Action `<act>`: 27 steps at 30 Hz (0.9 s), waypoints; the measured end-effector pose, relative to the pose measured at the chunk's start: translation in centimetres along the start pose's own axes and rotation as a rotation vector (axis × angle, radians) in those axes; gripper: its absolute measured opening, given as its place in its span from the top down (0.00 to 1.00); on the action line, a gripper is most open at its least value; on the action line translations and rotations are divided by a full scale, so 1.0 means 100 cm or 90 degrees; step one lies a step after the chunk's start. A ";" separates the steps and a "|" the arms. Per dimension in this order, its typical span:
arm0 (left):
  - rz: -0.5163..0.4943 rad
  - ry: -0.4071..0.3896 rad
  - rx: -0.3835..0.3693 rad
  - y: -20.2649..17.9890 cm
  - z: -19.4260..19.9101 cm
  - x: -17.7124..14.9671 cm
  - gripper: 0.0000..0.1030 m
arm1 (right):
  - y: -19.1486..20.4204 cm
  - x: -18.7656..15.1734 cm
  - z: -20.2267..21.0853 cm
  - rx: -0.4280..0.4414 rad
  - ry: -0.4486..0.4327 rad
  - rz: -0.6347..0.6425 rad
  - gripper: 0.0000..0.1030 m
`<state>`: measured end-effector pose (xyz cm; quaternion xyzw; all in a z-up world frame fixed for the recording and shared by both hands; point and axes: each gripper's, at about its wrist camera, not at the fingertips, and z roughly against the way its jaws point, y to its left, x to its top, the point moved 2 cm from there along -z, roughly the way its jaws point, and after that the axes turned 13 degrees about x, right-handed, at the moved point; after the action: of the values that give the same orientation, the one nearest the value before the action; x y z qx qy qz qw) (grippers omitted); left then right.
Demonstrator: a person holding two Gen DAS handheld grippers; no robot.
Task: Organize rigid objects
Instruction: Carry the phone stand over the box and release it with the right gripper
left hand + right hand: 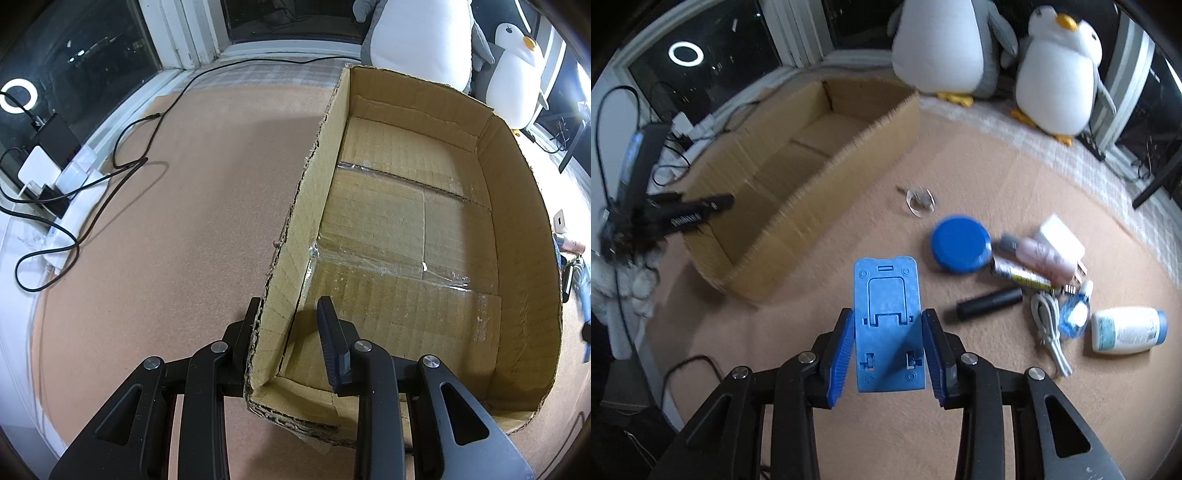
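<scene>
Tan matting [997,166] covers the work surface. At left, your left gripper [291,317] is clamped on the cardboard box [406,206] wall (box empty). At lower centre, your right gripper [888,334] grips the blue phone stand [886,314].

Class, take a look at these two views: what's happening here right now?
A person is tidying loose items into a cardboard box using two handheld grippers. The left gripper is clamped on the box's near side wall, steadying it; the box looks empty. The right gripper holds a blue folding phone stand between its fingers, above the mat. A blue round lid, a black cylinder, a white bottle and a cable lie outside the box.
</scene>
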<state>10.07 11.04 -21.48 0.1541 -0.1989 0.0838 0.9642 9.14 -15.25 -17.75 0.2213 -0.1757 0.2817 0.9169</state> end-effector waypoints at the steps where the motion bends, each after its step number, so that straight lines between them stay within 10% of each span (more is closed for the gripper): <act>1: 0.000 0.000 0.000 0.000 0.000 0.000 0.73 | 0.005 0.009 0.001 0.006 -0.011 0.006 0.68; 27: -0.003 -0.001 0.002 -0.001 0.000 0.000 0.73 | 0.081 0.090 -0.045 0.046 -0.057 0.073 0.68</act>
<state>10.11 10.93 -21.46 0.1559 -0.1995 0.0817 0.9640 12.24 -3.05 -15.03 0.2559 -0.2190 0.3300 0.8818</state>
